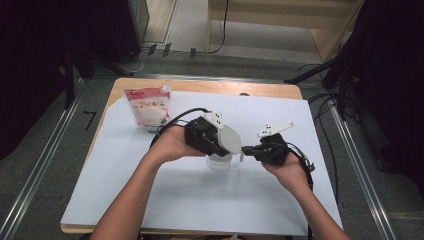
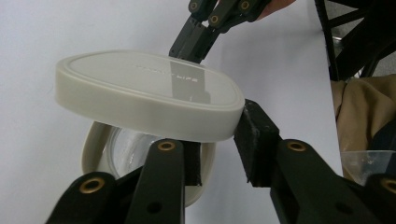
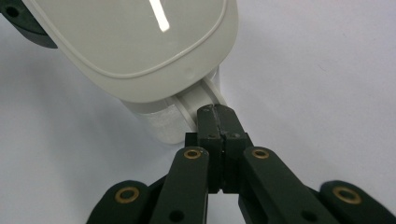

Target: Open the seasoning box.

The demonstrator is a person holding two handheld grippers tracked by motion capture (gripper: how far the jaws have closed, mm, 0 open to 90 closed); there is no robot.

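A pale, rounded lid (image 2: 140,88) hangs tilted above a clear container with a white rim (image 2: 95,149) at the middle of the table. My left gripper (image 2: 219,140) is shut on the lid, with one pad on its edge and the other under its front rim. In the high view the lid (image 1: 230,139) sits at the left gripper's (image 1: 223,142) tip, over the container (image 1: 219,161). My right gripper (image 3: 216,114) is shut, its tips pinching the container's white handle tab (image 3: 198,95). It reaches in from the right (image 1: 246,149).
A white sheet (image 1: 200,200) covers most of the wooden table (image 1: 200,86). A red-and-white pouch (image 1: 149,107) stands upright at the back left. Cables trail off both grippers. Dark stands and floor cables surround the table.
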